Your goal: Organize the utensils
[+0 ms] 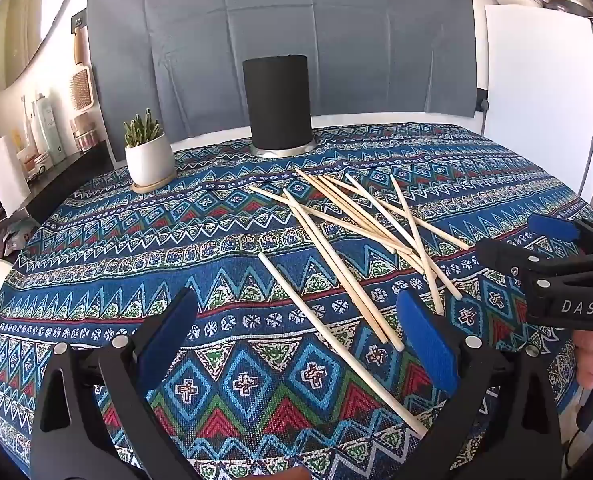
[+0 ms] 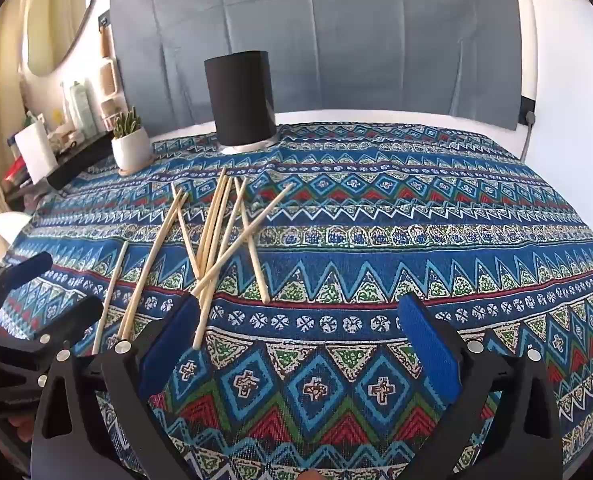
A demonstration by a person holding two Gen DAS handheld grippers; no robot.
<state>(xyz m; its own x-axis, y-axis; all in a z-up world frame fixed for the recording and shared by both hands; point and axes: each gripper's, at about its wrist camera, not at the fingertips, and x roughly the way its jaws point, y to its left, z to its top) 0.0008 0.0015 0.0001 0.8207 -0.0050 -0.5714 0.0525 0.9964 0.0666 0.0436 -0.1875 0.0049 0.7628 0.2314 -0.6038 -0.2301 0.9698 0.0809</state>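
Observation:
Several wooden chopsticks (image 1: 360,236) lie scattered and crossed on the patterned tablecloth (image 1: 136,264); one chopstick (image 1: 336,336) lies apart, nearest me. A black cylindrical holder (image 1: 277,102) stands upright at the far edge. My left gripper (image 1: 300,328) is open and empty above the cloth, with the lone chopstick between its fingers. My right gripper (image 2: 300,332) is open and empty, just right of the chopstick pile (image 2: 216,232); the holder (image 2: 241,98) is far ahead. The right gripper also shows at the right edge of the left wrist view (image 1: 552,256).
A small cactus in a white pot (image 1: 148,152) stands at the table's far left. A grey sheet (image 1: 280,32) hangs behind the table. A white fridge (image 1: 536,92) is at the right, a cluttered shelf (image 1: 36,148) at the left.

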